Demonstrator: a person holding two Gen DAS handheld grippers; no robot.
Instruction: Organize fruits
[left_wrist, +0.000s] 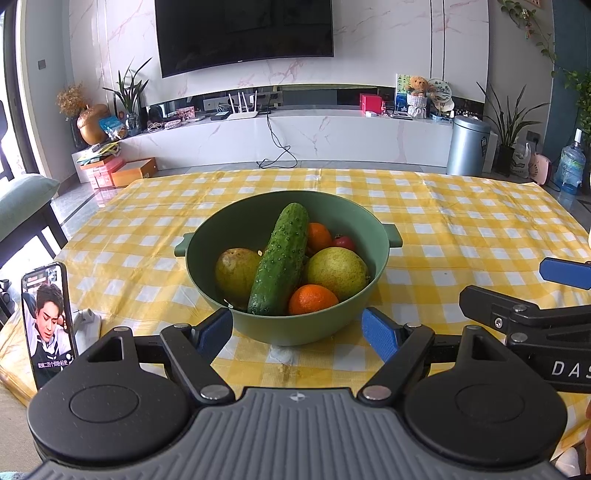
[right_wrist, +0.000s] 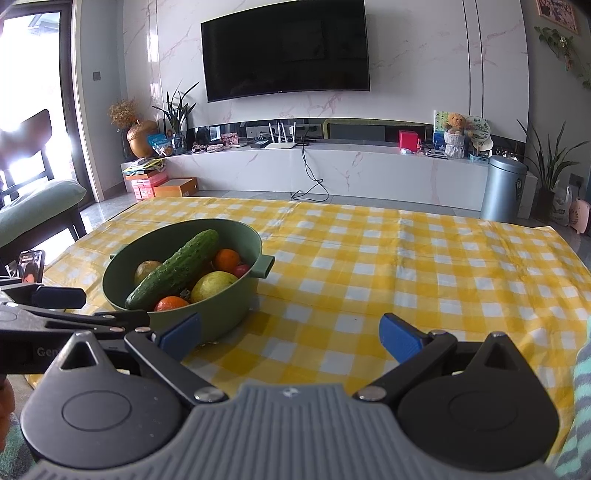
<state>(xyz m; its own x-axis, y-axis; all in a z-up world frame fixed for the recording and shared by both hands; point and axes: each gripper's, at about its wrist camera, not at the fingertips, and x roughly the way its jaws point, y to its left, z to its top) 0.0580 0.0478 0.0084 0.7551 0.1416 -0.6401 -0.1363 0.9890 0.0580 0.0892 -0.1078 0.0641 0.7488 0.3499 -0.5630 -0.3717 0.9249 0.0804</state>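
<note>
A green two-handled bowl (left_wrist: 207, 258) (right_wrist: 229, 306) stands on the yellow checked tablecloth. It holds a cucumber (left_wrist: 280, 260) (right_wrist: 173, 271) leaning across two yellow-green pears (left_wrist: 336, 271) (left_wrist: 236, 271), two oranges (left_wrist: 312, 299) (left_wrist: 319, 236) and a small red fruit (left_wrist: 345, 242). My left gripper (left_wrist: 299, 332) is open just in front of the bowl, its blue pads on either side of the near wall. In the right wrist view my right gripper (right_wrist: 291, 334) is open over bare cloth, the bowl at its left finger. Neither holds anything.
A phone (left_wrist: 48, 321) stands upright at the table's left front corner, with a small white item beside it. The cloth (right_wrist: 424, 266) stretches right of the bowl. Beyond the table are a TV wall, a marble cabinet, a grey bin (right_wrist: 502, 188) and a green-cushioned chair (right_wrist: 33, 210).
</note>
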